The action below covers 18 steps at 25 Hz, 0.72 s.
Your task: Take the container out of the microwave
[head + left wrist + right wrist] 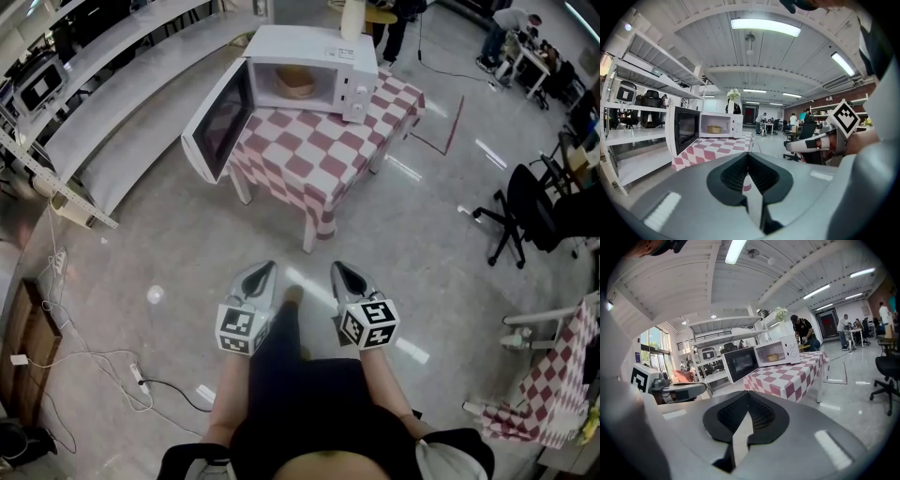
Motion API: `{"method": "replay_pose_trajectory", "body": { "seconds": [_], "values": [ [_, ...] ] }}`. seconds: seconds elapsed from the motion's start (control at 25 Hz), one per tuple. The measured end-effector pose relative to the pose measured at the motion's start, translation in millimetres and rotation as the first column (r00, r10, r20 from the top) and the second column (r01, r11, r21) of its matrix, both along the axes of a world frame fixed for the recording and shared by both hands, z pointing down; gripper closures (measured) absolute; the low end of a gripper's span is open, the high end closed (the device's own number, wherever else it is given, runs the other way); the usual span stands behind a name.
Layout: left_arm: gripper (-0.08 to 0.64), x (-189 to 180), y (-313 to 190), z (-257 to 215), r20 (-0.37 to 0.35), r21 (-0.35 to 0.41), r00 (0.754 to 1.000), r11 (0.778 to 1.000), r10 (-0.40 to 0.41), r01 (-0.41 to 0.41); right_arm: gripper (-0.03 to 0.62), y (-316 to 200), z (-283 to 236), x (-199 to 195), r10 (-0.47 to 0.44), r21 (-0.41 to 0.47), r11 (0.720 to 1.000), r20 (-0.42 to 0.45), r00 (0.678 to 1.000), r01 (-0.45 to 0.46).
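A white microwave (314, 70) stands on a table with a red-and-white checked cloth (314, 155). Its door (217, 120) hangs open to the left. Inside sits a tan container (292, 82), also seen in the left gripper view (714, 129) and the right gripper view (772, 357). Both grippers are held low in front of the person, well short of the table. The left gripper (265, 269) and the right gripper (339, 269) are side by side with jaws shut and nothing between them.
White shelving (112, 66) runs along the left. A black office chair (525, 211) stands at the right, beside another checked-cloth table (553, 375). Cables and a power strip (136, 373) lie on the floor at lower left. People work at desks far back.
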<state>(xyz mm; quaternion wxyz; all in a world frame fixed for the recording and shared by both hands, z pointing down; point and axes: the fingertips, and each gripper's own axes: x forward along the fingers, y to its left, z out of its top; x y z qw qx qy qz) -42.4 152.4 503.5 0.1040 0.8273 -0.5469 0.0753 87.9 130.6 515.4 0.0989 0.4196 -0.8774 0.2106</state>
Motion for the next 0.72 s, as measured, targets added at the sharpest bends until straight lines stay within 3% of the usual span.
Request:
{"method": "replay_pose_trajectory", "body": {
  "seconds": [0.72],
  "values": [
    [0.549,-16.4,-76.6,-3.0,-0.023,-0.018,1.000,1.000,-0.002,0.002,0.592,-75.8,-8.4,-16.0,-0.001,-0.008,1.000,-0.016,1.000,0.001]
  ]
}}
